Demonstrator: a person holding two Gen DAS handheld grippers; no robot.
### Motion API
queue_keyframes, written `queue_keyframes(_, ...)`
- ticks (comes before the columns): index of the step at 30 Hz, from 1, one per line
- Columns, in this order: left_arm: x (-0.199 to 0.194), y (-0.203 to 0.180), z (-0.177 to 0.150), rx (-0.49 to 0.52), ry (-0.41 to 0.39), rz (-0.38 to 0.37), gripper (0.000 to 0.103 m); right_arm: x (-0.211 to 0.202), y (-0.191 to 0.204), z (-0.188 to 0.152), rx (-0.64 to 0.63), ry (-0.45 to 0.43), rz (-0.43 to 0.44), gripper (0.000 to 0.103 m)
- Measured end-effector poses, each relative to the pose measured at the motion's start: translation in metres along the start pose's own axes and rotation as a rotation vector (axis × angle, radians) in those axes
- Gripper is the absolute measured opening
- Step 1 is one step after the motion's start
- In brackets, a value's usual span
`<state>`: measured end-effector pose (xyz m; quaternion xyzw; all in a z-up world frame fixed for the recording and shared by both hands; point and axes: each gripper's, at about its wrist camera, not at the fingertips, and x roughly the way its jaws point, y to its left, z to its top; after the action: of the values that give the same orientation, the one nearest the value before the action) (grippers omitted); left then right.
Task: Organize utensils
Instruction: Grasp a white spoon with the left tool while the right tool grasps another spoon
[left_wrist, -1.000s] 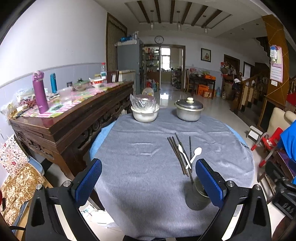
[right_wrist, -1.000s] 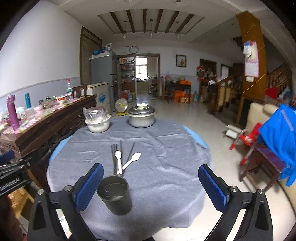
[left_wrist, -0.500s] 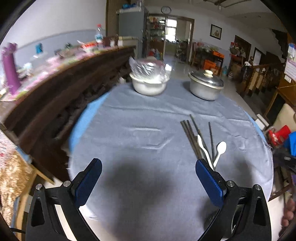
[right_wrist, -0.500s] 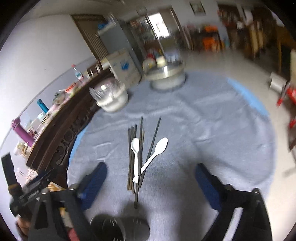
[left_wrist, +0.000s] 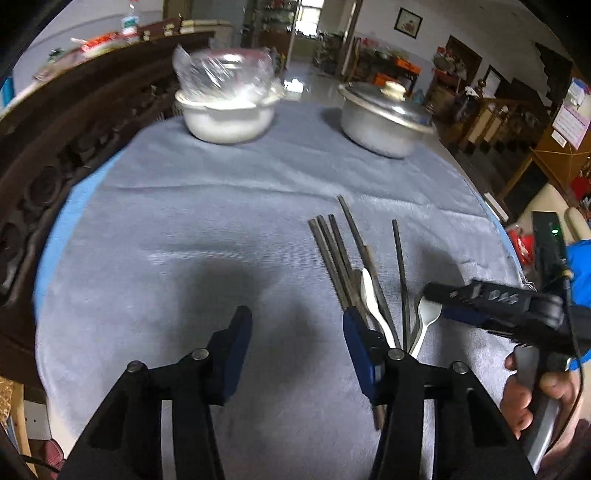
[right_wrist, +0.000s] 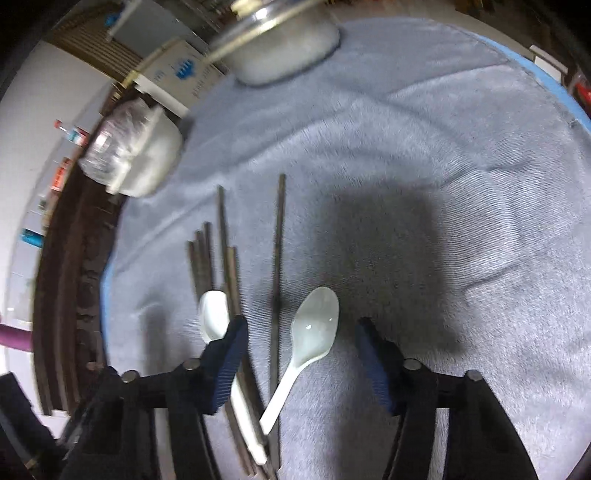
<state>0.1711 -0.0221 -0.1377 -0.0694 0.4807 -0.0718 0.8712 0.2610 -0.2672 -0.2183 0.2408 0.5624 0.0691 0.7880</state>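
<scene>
The white spoon is lying bowl-up on the grey cloth, just right of the chopsticks, between the spread, empty fingers of the right gripper. A second spoon is resting on the chopsticks, partly behind the right gripper's left finger. Judgement: closing on the handle, clear of the nearest chopstick, is giving the cleanest lift. The left gripper is hanging half open, holding nothing. No utensil holder is showing; motion blur is softening the pot and bowl.
</scene>
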Motion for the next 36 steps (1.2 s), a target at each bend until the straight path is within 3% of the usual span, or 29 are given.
queue_keyframes(1, 0.005, 0.0, 0.002, 0.0, 0.009, -0.009, 0.052, 0.0, 0.004, 0.0, -0.016, -0.024, -0.025, 0.057)
queue_keyframes(3, 0.015, -0.003, 0.007, 0.006, 0.023, -0.02, 0.052, 0.003, 0.012, -0.001, -0.051, -0.017, -0.072, 0.032)
queue_keyframes(6, 0.025, -0.007, 0.01, 0.016, 0.037, -0.04, 0.052, 0.007, 0.021, -0.004, -0.116, -0.038, -0.143, 0.013)
queue_keyframes(9, 0.035, -0.015, 0.014, 0.032, 0.04, -0.059, 0.052, 0.008, 0.021, -0.007, -0.153, -0.064, -0.146, 0.007)
queue_keyframes(13, 0.052, -0.032, 0.019, 0.068, 0.046, -0.076, 0.052, 0.003, 0.011, -0.009, -0.172, -0.11, -0.132, 0.007)
queue_keyframes(16, 0.067, -0.046, 0.022, 0.104, 0.066, -0.092, 0.05, -0.002, 0.0, -0.009, -0.163, -0.11, -0.048, 0.006)
queue_keyframes(20, 0.086, -0.051, 0.022, 0.109, 0.108, -0.12, 0.013, -0.01, -0.016, -0.006, -0.135, -0.136, 0.027, 0.006)
queue_keyframes(22, 0.09, -0.052, 0.02, 0.112, 0.111, -0.135, 0.006, -0.012, -0.021, -0.005, -0.13, -0.131, 0.061, 0.006)
queue_keyframes(26, 0.089, -0.052, 0.015, 0.141, 0.088, -0.159, 0.003, -0.015, -0.025, -0.005, -0.104, -0.118, 0.111, 0.011)
queue_keyframes(28, 0.085, -0.048, 0.013, 0.144, 0.069, -0.171, 0.002, -0.013, -0.023, -0.002, -0.091, -0.117, 0.092, 0.031)
queue_keyframes(29, 0.083, -0.047, 0.013, 0.146, 0.063, -0.175, 0.002, -0.012, -0.021, -0.001, -0.086, -0.117, 0.072, 0.051)
queue_keyframes(30, 0.08, -0.044, 0.013, 0.146, 0.056, -0.18, 0.002, -0.011, -0.021, 0.0, -0.088, -0.124, 0.072, 0.059)
queue_keyframes(34, 0.064, -0.037, 0.011, 0.167, 0.02, -0.183, 0.002, -0.002, 0.0, -0.001, -0.151, -0.131, -0.004, 0.058)
queue_keyframes(36, 0.055, -0.029, 0.01, 0.161, 0.001, -0.184, 0.002, 0.004, 0.011, -0.005, -0.202, -0.13, -0.059, 0.044)
